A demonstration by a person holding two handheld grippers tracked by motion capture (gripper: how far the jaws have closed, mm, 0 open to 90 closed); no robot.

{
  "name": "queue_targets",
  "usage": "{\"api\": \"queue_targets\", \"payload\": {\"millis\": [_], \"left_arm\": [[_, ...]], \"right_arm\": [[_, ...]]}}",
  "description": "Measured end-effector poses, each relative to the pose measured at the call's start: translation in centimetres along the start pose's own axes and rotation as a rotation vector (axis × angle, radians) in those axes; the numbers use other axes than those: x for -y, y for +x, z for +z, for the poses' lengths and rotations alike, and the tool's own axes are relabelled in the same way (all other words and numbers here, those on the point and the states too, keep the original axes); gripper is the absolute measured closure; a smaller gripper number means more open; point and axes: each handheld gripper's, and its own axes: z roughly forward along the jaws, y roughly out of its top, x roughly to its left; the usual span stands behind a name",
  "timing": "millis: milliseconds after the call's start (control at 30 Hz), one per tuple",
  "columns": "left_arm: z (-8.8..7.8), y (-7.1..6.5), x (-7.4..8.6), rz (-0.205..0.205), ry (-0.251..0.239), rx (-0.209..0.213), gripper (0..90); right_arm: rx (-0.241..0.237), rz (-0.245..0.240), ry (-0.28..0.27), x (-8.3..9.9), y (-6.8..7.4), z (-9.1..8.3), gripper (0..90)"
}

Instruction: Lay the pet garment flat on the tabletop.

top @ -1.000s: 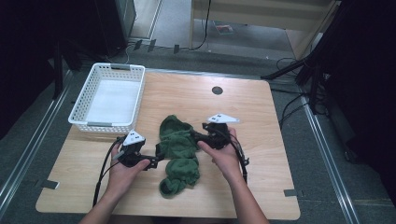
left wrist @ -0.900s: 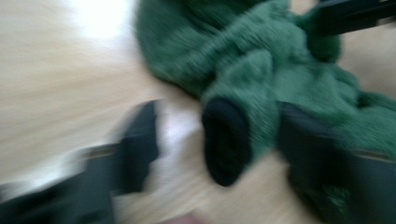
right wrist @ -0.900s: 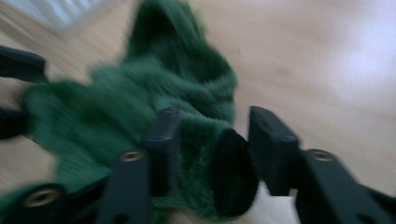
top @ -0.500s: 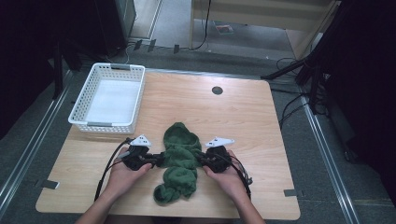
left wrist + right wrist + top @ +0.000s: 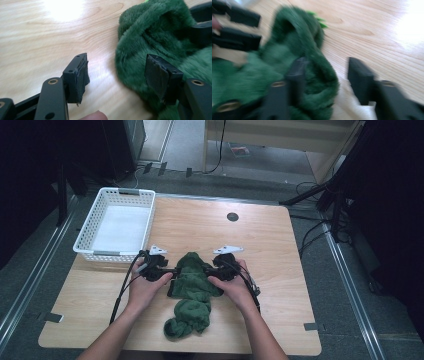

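A fluffy green cloth [image 5: 192,280] lies crumpled at the middle of the wooden table [image 5: 260,245], with its near end bunched up [image 5: 187,320]. My left gripper [image 5: 167,271] is at the cloth's left side and my right gripper [image 5: 212,270] at its right side, the two facing each other. In the left gripper view the gripper [image 5: 120,75] is open, its right pad [image 5: 157,75] against the cloth [image 5: 155,37]. The blurred right gripper view has the gripper [image 5: 328,77] open, with the cloth's edge [image 5: 317,75] between the jaws.
A white plastic basket [image 5: 85,237] stands at the table's back left, close to my left hand. A small dark hole [image 5: 232,216] marks the tabletop at the back. Cables trail from both grippers toward the front edge.
Both grippers have moved away from the person and closer together. The upper part of the cloth is now more bunched between them.
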Motion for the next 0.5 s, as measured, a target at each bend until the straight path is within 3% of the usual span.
{"api": "queue_targets", "payload": {"millis": [67,133,267,400,467,500], "left_arm": [[0.8,-0.4,-0.4,0.047,0.013,-0.033,40.2],[1.4,-0.8,-0.5,0.1,0.028,-0.048,48.7],[1.6,-1.7,-0.6,0.241,0.019,-0.075,87.2],[1.1,-2.0,-0.5,0.305,-0.014,-0.161,89.6],[1.3,-1.9,-0.3,0.32,-0.002,-0.16,89.6],[1.5,-2.0,-0.2,0.33,0.005,-0.161,88.8]], "right_arm": [[0.016,-0.024,0.007,0.1,0.1,0.4,74.5],[0.017,-0.018,0.0,0.2,-0.2,0.5,84.6],[0.032,0.016,-0.06,0.0,-1.3,-0.4,89.9],[0.08,-0.031,-0.112,0.6,-1.8,-1.7,90.0],[0.074,-0.026,-0.089,1.5,-2.5,-1.7,90.0],[0.071,-0.022,-0.045,2.4,-2.9,-1.4,89.9]]}}
